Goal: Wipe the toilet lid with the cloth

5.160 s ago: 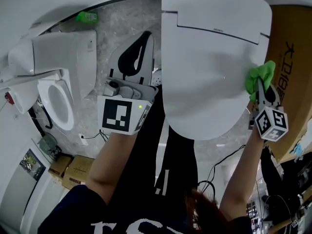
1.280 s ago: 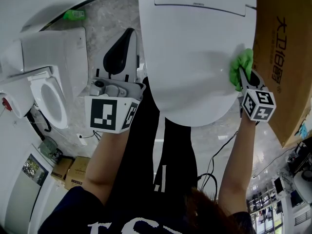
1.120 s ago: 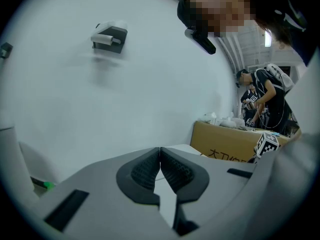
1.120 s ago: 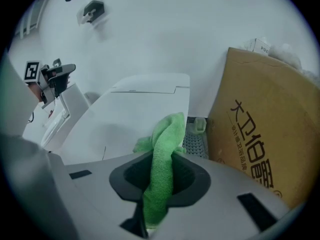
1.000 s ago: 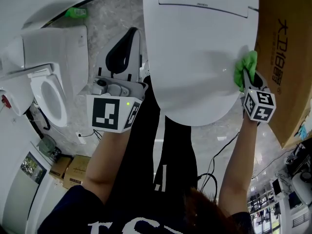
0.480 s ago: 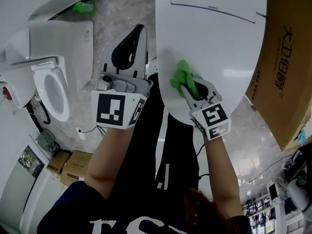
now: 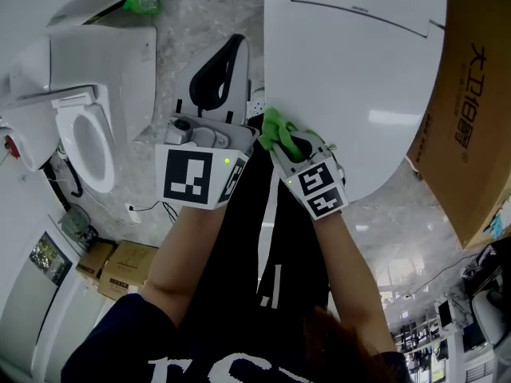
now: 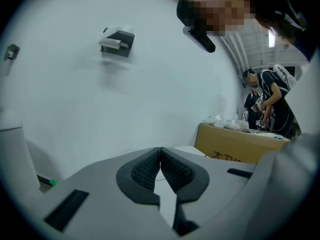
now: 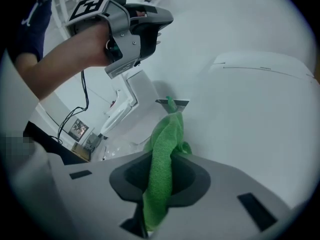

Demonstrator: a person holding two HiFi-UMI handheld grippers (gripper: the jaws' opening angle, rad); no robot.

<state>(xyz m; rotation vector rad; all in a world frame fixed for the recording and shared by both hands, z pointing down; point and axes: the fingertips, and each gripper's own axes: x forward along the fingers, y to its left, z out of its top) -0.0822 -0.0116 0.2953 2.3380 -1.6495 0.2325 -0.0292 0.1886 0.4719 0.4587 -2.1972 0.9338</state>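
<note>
The right gripper (image 9: 159, 160) had its jaws closed on the cloth (image 9: 165, 149), a green strip that ran up between the pads and stuck out past the tips. In the head view the cloth sat at the left rim of the lid (image 7: 359, 86), low on that side, and the gripper angled up toward it from the person's body. The lid was white, lay shut and filled the upper right of that view. We could not tell whether the cloth pressed on the lid or only lay against its rim.

The left gripper (image 8: 160, 153) had its jaws shut together, pads touching, with nothing between them. We saw it held just left of the right gripper, near the cloth but apart from the lid, and it pointed at a white wall (image 8: 125, 99).

A cardboard box (image 7: 471, 110) stood just right of the lid. The head view showed only its printed side. In the left gripper view some crumpled white things (image 8: 225, 123) lay on its top, and we could not see inside it. A person (image 8: 265, 99) stood beyond it.

A second toilet (image 7: 88, 142) stood well to the left on the floor (image 7: 200, 30), with its seat down and its bowl open and white inside. Two small boxes (image 7: 116, 268) sat closed on the floor at the lower left. A green thing (image 7: 142, 5) lay on the floor by the wall, too small for us to name.
</note>
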